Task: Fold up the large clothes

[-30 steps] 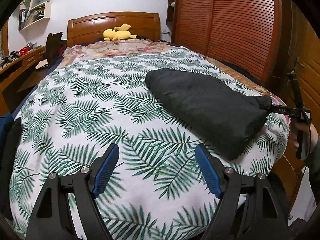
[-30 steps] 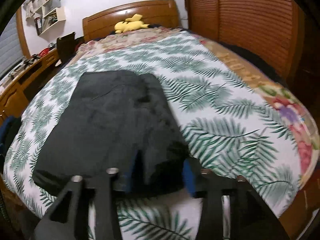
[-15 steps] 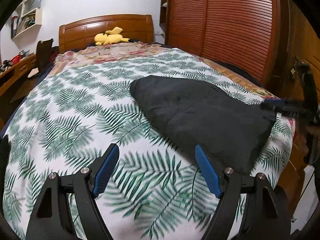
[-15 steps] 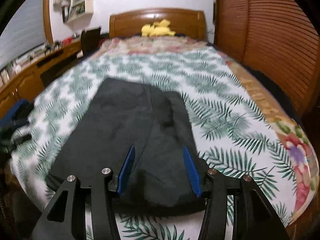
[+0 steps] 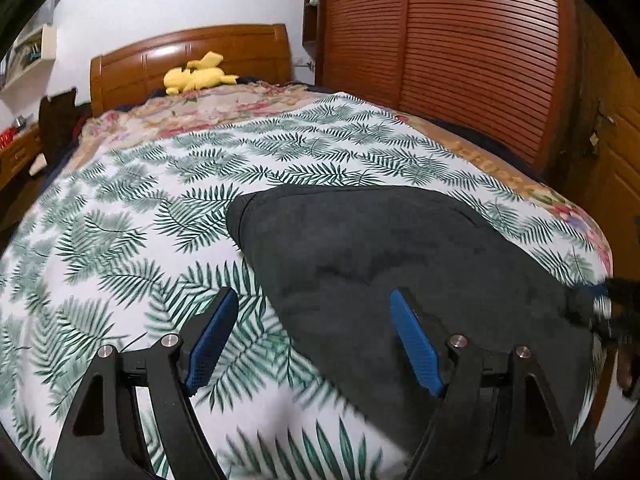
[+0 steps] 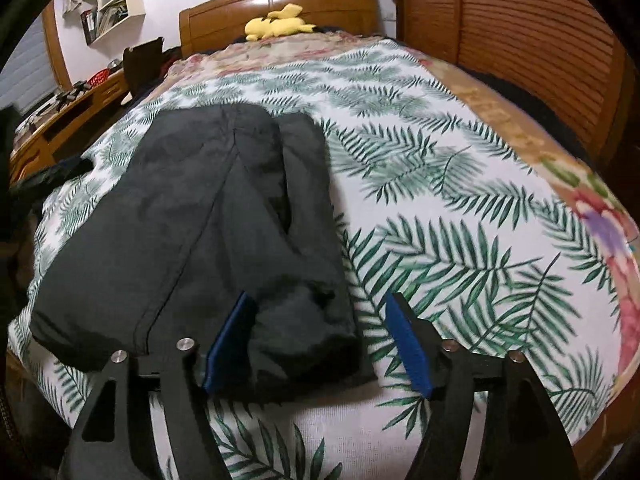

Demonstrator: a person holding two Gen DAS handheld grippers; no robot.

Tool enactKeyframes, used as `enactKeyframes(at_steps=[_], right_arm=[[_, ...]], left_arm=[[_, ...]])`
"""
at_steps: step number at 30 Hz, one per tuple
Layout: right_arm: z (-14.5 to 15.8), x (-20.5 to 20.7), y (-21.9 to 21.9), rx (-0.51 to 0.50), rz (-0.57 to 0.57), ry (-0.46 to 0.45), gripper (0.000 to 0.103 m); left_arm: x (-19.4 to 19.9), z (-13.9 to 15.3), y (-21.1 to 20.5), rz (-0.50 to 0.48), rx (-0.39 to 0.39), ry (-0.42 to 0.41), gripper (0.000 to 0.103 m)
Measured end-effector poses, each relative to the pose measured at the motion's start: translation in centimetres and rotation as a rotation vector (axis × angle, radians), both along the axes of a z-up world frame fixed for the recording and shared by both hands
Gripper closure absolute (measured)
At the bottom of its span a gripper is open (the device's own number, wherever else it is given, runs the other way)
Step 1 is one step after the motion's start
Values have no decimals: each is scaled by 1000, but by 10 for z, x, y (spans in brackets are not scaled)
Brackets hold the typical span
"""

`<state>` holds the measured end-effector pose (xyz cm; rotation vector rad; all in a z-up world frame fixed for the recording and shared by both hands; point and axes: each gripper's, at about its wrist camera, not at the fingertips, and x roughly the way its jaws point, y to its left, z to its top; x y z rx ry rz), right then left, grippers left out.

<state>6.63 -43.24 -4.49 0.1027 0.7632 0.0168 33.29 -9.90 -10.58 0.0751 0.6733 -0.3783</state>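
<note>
A black garment (image 5: 400,264) lies folded flat on the palm-leaf bedspread (image 5: 132,232), near the bed's foot edge. My left gripper (image 5: 314,340) is open and empty, low over the garment's near left edge; its right finger is over the cloth. In the right wrist view the garment (image 6: 208,216) stretches away from me. My right gripper (image 6: 320,344) is open and empty, its jaws spread around the garment's near right corner. The right gripper also shows blurred at the garment's corner in the left wrist view (image 5: 600,300).
A wooden headboard (image 5: 192,56) and a yellow plush toy (image 5: 198,76) are at the far end. A slatted wooden wardrobe (image 5: 460,52) runs along the right. A wooden desk (image 6: 60,120) stands to the left, with wall shelves (image 6: 108,12) above.
My right gripper opened and let go of the garment's corner, which now lies flat on the bed. My left gripper moved right, up to the garment's near edge.
</note>
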Motion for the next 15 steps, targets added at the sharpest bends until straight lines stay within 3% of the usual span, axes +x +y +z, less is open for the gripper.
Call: enactKeyframes(at_steps=[5, 9, 15], right_arm=[[-9, 21, -10, 74, 3, 34, 25], [-12, 23, -9, 43, 9, 18, 21], [-22, 29, -14, 110, 7, 21, 21]], left_arm=[[47, -9, -4, 26, 57, 9, 24], [81, -15, -7, 41, 102, 20, 24], [123, -39, -3, 48, 55, 137, 24]])
